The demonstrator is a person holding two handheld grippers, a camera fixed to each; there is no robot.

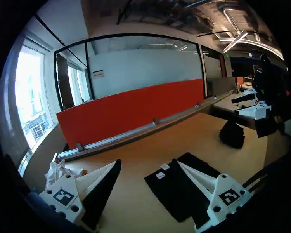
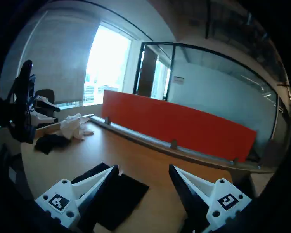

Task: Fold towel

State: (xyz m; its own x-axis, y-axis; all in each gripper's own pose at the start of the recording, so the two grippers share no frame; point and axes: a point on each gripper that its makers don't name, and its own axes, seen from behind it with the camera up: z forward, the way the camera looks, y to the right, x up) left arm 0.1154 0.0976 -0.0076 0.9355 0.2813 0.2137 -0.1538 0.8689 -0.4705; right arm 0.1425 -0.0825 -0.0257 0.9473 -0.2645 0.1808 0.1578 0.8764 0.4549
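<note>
Both left tongs (image 1: 147, 161) and right tongs (image 2: 142, 166) hover released over the table (image 1: 176, 136); the towel (image 1: 165, 194) lies flat at six o'clock, seemingly spread ready for folding.

Daylight glared through the tall, overexposed glass window (image 2: 106, 62). A long white ceiling strip light (image 1: 235, 40) glowed. Fisheye distortion bowed the long orange partition panel (image 2: 176, 124); the rims were dark.

A tan wooden surface (image 1: 207, 132) runs along an orange divider (image 1: 134, 108). Behind it stands a black-framed glass wall (image 1: 145, 66), a bright window (image 1: 29, 97) beside it; strip lights (image 1: 235, 40) glow overhead
</note>
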